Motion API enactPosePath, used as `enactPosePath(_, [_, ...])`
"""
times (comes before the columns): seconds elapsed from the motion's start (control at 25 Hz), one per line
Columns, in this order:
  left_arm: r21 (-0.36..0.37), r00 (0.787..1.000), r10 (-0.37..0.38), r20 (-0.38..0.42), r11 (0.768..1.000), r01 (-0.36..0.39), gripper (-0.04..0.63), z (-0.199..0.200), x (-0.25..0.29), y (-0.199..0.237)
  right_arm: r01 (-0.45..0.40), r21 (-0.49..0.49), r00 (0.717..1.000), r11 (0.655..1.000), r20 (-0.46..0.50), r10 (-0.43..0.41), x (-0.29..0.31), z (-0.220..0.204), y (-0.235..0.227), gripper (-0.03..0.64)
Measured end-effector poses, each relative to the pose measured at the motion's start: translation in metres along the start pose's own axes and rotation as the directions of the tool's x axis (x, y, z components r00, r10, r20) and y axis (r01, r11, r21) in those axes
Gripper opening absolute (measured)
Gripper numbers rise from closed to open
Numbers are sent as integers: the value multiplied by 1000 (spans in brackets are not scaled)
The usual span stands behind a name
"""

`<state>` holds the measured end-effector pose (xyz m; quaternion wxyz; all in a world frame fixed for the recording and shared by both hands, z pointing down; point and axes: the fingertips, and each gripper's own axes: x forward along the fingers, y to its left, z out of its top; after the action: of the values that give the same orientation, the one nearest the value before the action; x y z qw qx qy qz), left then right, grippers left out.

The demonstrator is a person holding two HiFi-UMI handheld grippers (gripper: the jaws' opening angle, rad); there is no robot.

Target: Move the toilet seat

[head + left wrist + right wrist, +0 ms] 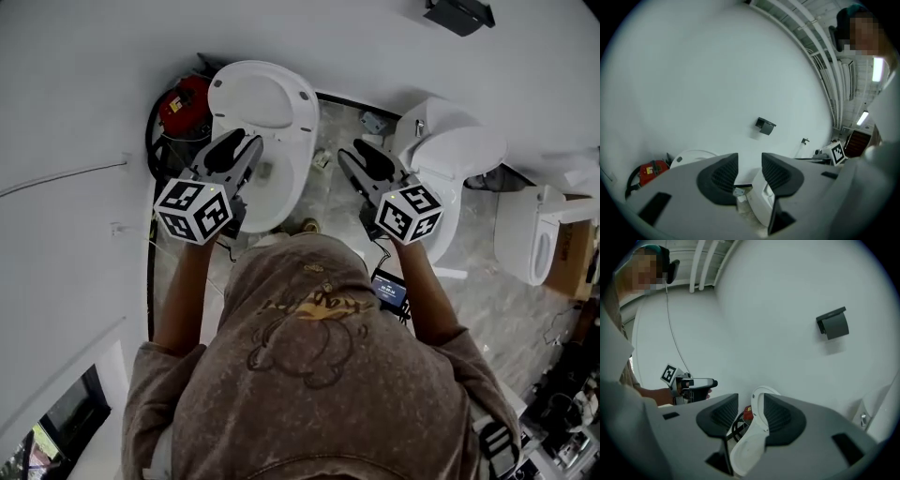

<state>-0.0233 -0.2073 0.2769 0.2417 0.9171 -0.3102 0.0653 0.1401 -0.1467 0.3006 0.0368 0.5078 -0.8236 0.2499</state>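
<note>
A white toilet stands against the wall with its seat and lid (255, 97) raised; its bowl (281, 187) is partly hidden by my left gripper (246, 150). That gripper hovers above the bowl, open, with nothing between its jaws. My right gripper (356, 161) hangs open and empty over the floor between this toilet and a second toilet (455, 155). In the right gripper view the raised seat (757, 437) shows beyond the open right gripper (751, 404), with the left gripper (691, 386) to the left. In the left gripper view the left gripper (749, 164) stands open before the wall.
A red device with black hose (183, 103) sits left of the first toilet. A third toilet (527, 234) and a cardboard box (572, 258) stand at the right. A dark box (459, 14) hangs on the wall. Small items lie on the marble floor (333, 202).
</note>
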Motion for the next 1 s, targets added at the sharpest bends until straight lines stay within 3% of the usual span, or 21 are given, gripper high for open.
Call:
enactPosePath(0.24, [-1,990,78,115,997,-78,147,3,-32,-8,43,-64,995,997,95,-36,-25,26,14,112])
enactPosePath(0.36, [14,987,77,143,997,-79,105,4,-36,-10,38,-64,994,997,108,-31,-29,29,18,55])
enactPosePath(0.48, [17,979,77,189,996,-82,21,12,-41,-14,41,-62,993,997,113,-33,-31,28,17,-2])
enactPosePath(0.64, [47,981,51,185,997,-60,9,11,-41,-23,29,-104,992,994,123,-16,-35,27,22,-2])
enactPosePath(0.8, [121,984,34,173,991,-56,9,7,-41,-29,9,-187,994,982,106,11,-34,24,28,-2])
enactPosePath(1.0, [171,978,21,208,984,-57,9,-3,-36,-37,27,-198,990,980,138,0,-39,22,22,-2])
